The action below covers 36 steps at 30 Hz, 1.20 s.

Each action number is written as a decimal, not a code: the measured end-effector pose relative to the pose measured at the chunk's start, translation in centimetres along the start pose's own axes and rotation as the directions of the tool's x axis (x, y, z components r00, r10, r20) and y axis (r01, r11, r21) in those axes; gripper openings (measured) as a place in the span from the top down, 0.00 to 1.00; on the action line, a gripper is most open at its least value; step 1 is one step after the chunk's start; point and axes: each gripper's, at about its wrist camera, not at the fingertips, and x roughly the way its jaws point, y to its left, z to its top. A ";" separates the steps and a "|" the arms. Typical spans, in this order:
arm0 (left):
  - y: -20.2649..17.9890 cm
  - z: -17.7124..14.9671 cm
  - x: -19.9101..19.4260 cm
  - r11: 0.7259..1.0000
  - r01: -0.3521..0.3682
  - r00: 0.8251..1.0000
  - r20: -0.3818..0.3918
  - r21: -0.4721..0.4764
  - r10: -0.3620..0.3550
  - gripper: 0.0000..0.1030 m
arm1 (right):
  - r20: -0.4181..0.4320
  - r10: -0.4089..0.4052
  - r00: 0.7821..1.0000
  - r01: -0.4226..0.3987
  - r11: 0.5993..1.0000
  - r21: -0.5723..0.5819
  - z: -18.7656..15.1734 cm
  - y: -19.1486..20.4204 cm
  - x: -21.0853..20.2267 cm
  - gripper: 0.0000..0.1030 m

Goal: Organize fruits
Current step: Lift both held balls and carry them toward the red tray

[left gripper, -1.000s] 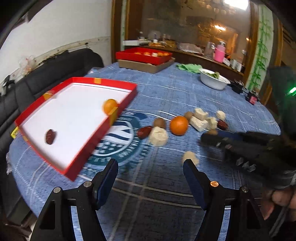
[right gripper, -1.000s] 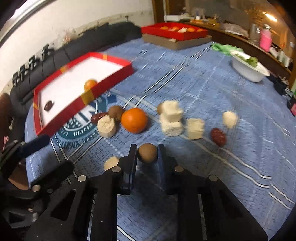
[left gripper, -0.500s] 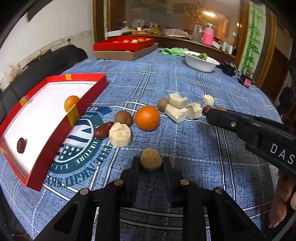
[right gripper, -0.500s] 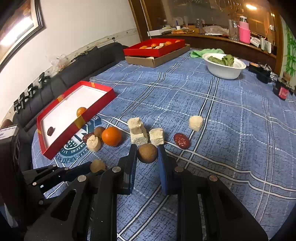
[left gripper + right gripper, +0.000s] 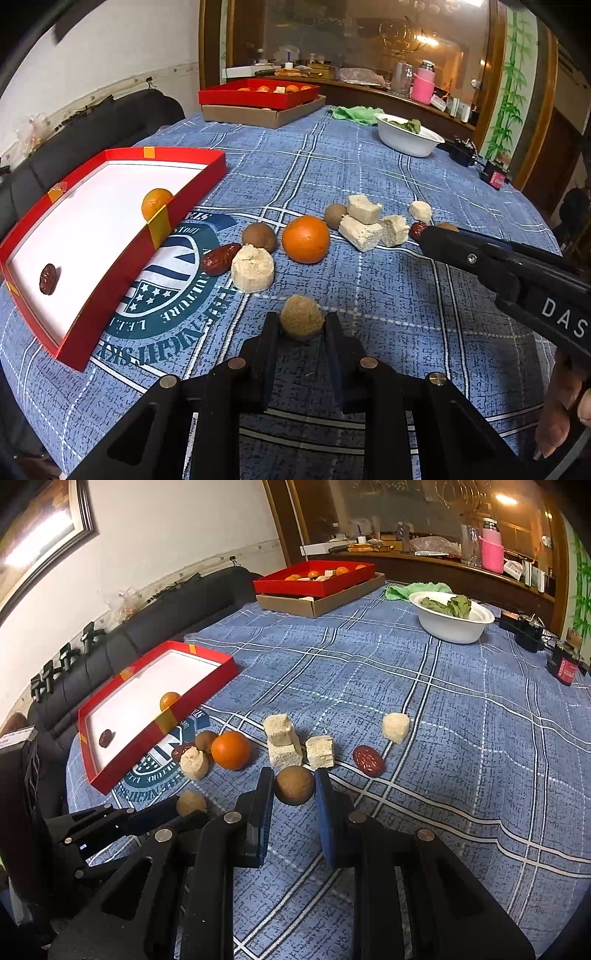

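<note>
The left gripper (image 5: 301,326) was closed on a rough tan ball (image 5: 301,320), its jaws having just closed around it; the ball was still low, close over the blue cloth (image 5: 369,177). The right gripper (image 5: 294,788) was closed on a smooth brown ball (image 5: 294,785), held slightly above the cloth. Beyond the two grippers lay the loose pile: an orange (image 5: 306,239), a date (image 5: 220,259), a pale round cake (image 5: 253,268), pale blocks (image 5: 362,225) and a second date (image 5: 367,760). To the left stood the red tray (image 5: 122,254), holding a small orange (image 5: 155,201) and a date (image 5: 48,278).

To do this step well, I judge that each ball should be lifted straight up before it moves sideways, and should pass over the tray wall without touching it. The grip should stay firm but not harder, because the tan ball looked crumbly. It is better to release low, so nothing rolls.

The right gripper body showed the letters "DAS" (image 5: 563,317). The round print on the cloth (image 5: 166,288) read partly "CULTURE", seen upside down; the rest I could not read surely.
</note>
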 end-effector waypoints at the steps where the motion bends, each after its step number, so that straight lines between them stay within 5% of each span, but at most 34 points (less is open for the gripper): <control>1: 0.1 0.0 0.0 1.000 0.001 1.000 -0.001 -0.002 -0.001 0.77 | 0.000 0.000 1.000 0.000 1.000 -0.001 0.0 0.0 0.0 0.80; 36: 0.9 0.0 0.1 0.999 -0.006 1.000 0.002 -0.048 0.006 0.77 | 0.009 0.005 1.000 -0.005 0.998 -0.063 -0.4 1.3 0.2 0.80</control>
